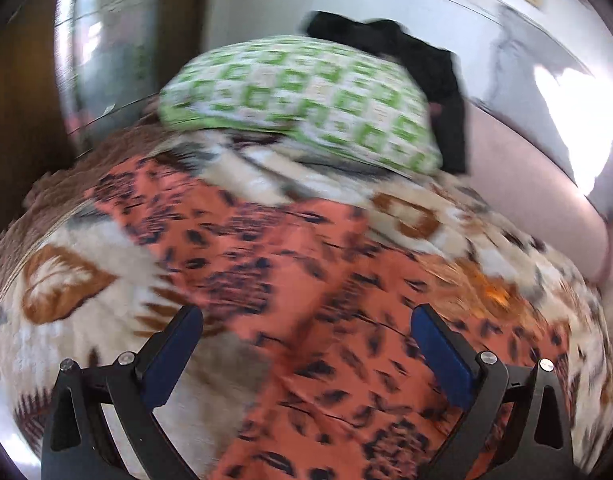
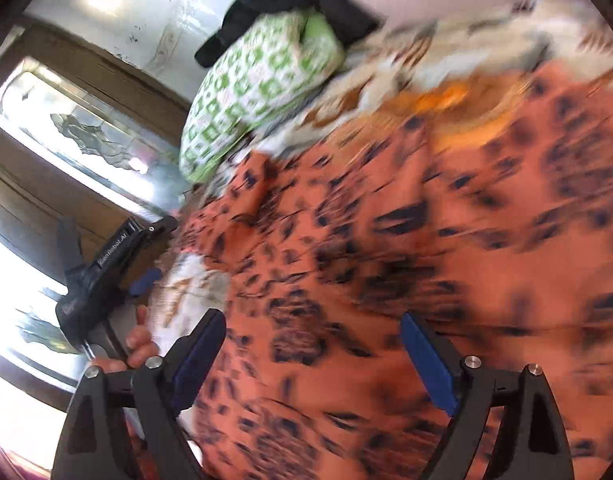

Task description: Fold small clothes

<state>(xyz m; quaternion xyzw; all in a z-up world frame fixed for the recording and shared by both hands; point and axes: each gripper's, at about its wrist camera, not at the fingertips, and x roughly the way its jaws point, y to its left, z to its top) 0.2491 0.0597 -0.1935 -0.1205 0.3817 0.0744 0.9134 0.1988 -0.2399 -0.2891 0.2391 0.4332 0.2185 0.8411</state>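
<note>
Beyond both wide-open claws (image 1: 306,344) (image 2: 312,354), a green-checked pillow (image 1: 298,104) and black garment (image 1: 426,60) crowd the orange cloth (image 1: 306,280).

Both views motion-blurred — orange garment (image 2: 386,240) print smeared, its near end cut off by the frame. Black cloth (image 1: 426,64) partly hidden behind green-checked pillow (image 1: 298,108). Left gripper (image 2: 146,256): fingertips blurred against the blanket (image 1: 66,280) — can't tell contact.

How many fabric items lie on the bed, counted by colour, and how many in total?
Orange with dark print: 1, the garment
Green and white check: 1, the pillow
Black: 1, the cloth
Cream and brown: 1, the blanket
Total: 4
</note>
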